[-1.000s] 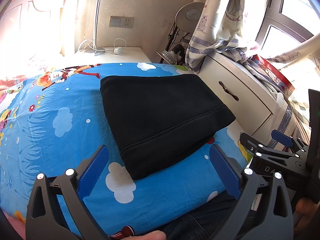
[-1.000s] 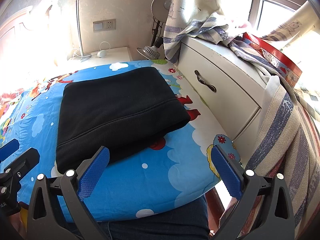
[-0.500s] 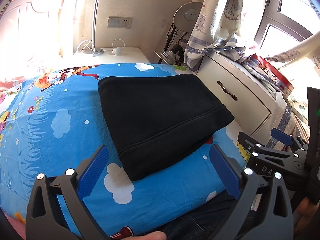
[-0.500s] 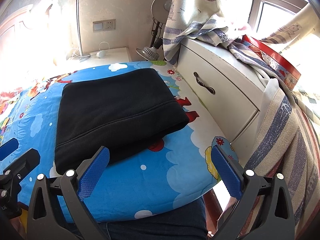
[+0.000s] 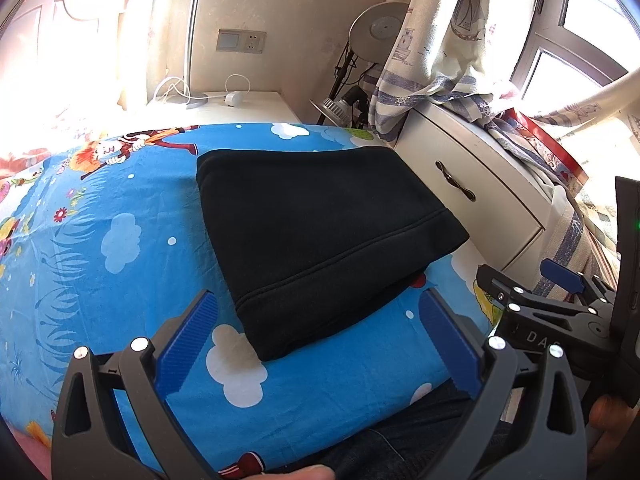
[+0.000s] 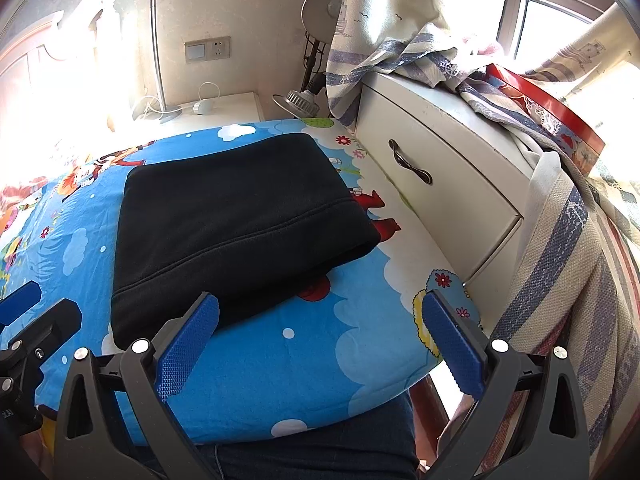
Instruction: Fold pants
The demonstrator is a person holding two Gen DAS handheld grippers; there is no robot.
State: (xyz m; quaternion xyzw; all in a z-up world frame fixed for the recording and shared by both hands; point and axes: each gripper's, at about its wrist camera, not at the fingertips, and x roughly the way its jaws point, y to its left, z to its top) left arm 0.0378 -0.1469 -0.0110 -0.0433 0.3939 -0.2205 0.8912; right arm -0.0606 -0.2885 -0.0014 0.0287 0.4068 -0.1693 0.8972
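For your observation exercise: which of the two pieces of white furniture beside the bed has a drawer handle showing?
The white cabinet under the striped curtain, with a dark handle. The far nightstand shows only cables.

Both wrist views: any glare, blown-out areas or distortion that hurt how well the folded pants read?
Left wrist view: sunlight blows out the upper left by the headboard; the black pants stay sharp, seam visible. Right wrist view: same washout at left, and the window is overexposed; pants clear. Both views: fisheye bends the drawer unit.
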